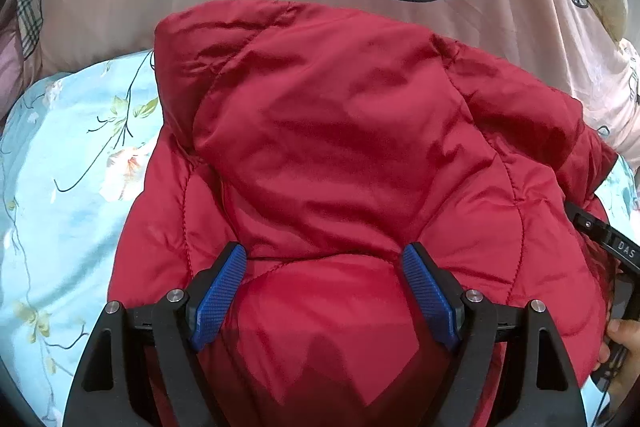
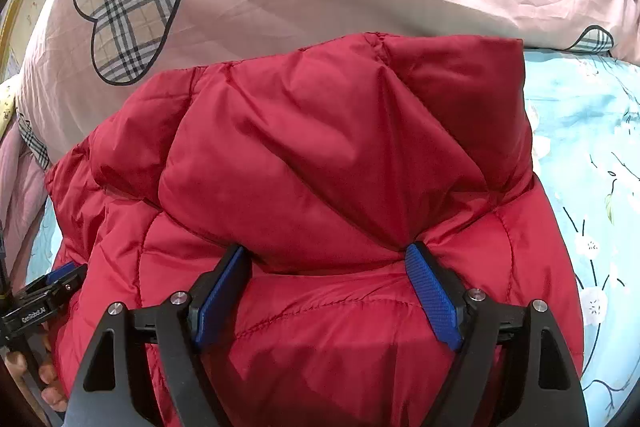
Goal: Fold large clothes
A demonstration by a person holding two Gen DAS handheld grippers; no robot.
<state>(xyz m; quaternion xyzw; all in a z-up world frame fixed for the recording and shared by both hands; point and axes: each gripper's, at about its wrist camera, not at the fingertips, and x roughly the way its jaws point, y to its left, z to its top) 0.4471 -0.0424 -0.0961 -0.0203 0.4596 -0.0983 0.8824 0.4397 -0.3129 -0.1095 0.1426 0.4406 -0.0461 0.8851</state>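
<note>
Both grippers, the left gripper [image 1: 324, 263] and the right gripper [image 2: 328, 263], stand wide open, pads unpressed, over the red jacket [image 1: 340, 147] bunched on the bed [image 1: 60, 167] just beneath and ahead of them. I'd pinch the folded flap's near edge evenly, then carry it forward flat.

Right hand-held gripper [image 2: 326, 259] spread wide over folded red jacket [image 2: 320, 155].

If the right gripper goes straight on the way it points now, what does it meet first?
The red jacket. The right gripper stands open over its puffy fold, which bulges between the fingers; whether they already touch it is unclear.
</note>
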